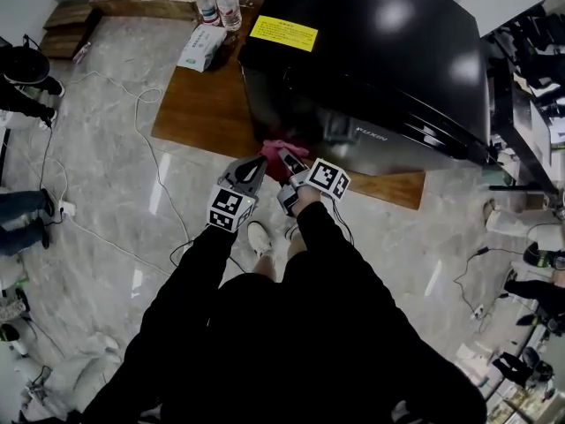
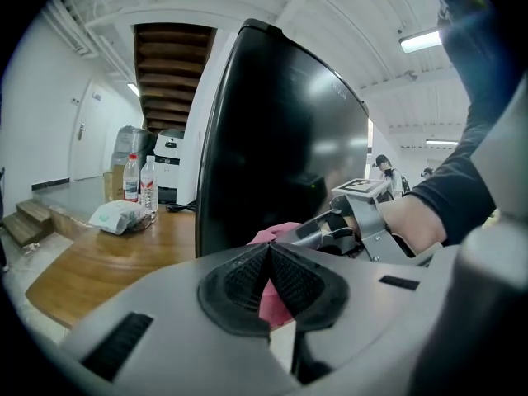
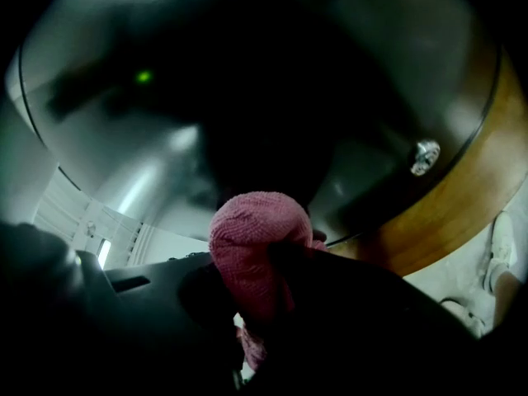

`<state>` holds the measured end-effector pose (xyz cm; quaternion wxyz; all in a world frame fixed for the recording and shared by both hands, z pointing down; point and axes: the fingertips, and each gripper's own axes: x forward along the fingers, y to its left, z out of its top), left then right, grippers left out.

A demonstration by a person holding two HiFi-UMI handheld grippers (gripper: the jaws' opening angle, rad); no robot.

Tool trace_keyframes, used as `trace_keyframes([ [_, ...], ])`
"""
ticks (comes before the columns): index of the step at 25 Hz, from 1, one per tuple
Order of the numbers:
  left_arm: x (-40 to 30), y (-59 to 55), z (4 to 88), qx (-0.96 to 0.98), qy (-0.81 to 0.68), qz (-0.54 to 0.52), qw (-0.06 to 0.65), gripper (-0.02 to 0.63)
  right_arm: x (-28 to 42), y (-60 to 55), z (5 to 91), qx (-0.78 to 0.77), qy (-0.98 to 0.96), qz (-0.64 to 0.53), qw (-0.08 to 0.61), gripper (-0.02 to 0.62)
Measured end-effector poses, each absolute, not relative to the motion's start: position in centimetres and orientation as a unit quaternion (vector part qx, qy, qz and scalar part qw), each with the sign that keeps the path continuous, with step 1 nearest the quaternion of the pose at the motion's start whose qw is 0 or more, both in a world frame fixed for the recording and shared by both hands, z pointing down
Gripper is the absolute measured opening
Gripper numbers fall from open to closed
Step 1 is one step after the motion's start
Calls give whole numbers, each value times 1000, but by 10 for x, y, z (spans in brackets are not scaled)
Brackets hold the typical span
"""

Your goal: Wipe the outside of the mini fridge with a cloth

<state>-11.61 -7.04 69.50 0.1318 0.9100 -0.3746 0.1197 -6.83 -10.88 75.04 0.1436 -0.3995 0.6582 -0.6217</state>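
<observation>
The black mini fridge (image 1: 371, 51) stands on a low wooden platform (image 1: 199, 104). My right gripper (image 1: 290, 162) is shut on a pink cloth (image 1: 275, 148) and holds it against the fridge's lower front corner. In the right gripper view the bunched cloth (image 3: 252, 238) sticks out of the right gripper (image 3: 264, 279) against the glossy black fridge (image 3: 247, 81). My left gripper (image 1: 254, 164) hovers just left of the cloth. Its pads (image 2: 247, 279) meet at the tips. The left gripper view has the fridge (image 2: 280, 139), the cloth (image 2: 276, 232) and the right gripper (image 2: 330, 225) close ahead.
Two water bottles (image 1: 217, 5) and a tissue pack (image 1: 202, 47) sit on the platform left of the fridge. Cables (image 1: 150, 162) trail over the marble floor. My shoe (image 1: 259, 237) is below the grippers. People's feet and clutter line both side edges.
</observation>
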Motion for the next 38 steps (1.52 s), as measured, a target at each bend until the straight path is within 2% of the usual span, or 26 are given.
trace_keyframes([
  [11,-105,-54,720,905,-371,138,155,6,-70,-109,818,-398,635,-653,108,55],
  [16,-111,-46,711,907,-367,140,152,6,-83,-98,809,-378,662,-641,92,55],
  [25,-108,-13,605,932,-330,77,126,6,-78,-31,678,-330,741,-574,109,55],
  [38,-13,60,442,970,-238,-7,48,6,56,25,474,-389,808,-407,176,55],
])
